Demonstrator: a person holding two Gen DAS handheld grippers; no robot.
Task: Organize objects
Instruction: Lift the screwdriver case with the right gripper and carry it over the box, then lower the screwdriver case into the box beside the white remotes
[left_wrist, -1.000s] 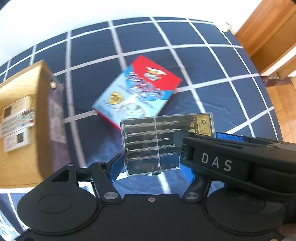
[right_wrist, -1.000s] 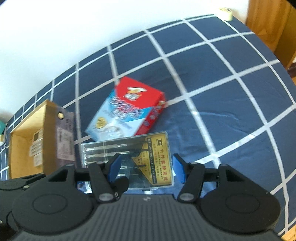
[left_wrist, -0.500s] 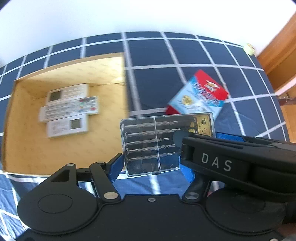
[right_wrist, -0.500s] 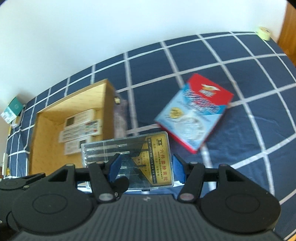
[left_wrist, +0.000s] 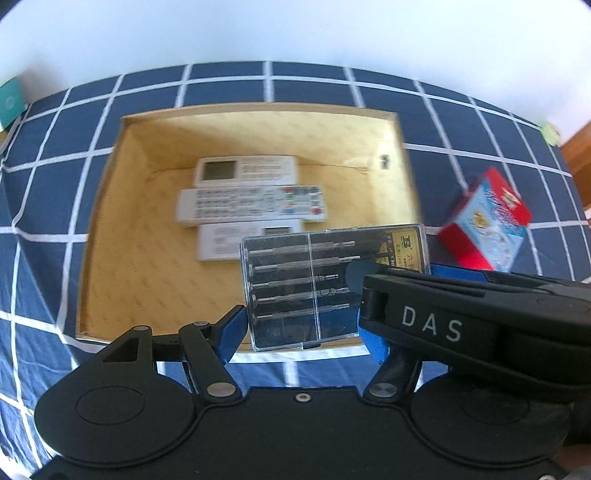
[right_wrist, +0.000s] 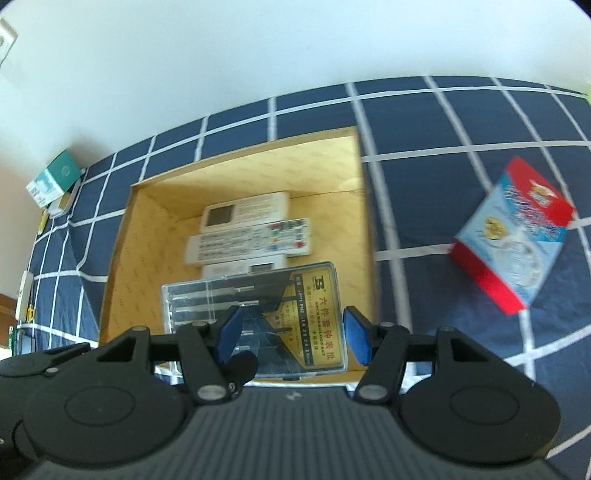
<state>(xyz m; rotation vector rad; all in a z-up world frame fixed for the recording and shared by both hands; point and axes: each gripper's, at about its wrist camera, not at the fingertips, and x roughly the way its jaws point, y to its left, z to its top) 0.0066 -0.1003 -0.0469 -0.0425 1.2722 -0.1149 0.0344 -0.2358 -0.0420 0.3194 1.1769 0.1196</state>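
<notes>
A clear plastic screwdriver case (left_wrist: 314, 284) with a gold label is held between both grippers, above the near right part of an open cardboard box (left_wrist: 110, 206). My left gripper (left_wrist: 301, 328) is shut on the case's near edge. My right gripper (right_wrist: 291, 334) is shut on its labelled end (right_wrist: 317, 317). The right gripper's black body (left_wrist: 461, 325) crosses the left wrist view. Three white remote controls (left_wrist: 247, 199) lie side by side in the box (right_wrist: 122, 236). A red and blue box (left_wrist: 487, 229) lies on the cloth to the right, and shows in the right wrist view (right_wrist: 513, 236).
Everything rests on a navy cloth with a white grid (left_wrist: 44, 184). A white wall runs along the far edge. A green and white packet (right_wrist: 53, 177) sits at the far left corner. A pale tape roll (left_wrist: 550, 133) lies at the far right.
Both grippers have carried the case leftward, from above the red and blue box to above the cardboard box. The grip on the case is unchanged.
</notes>
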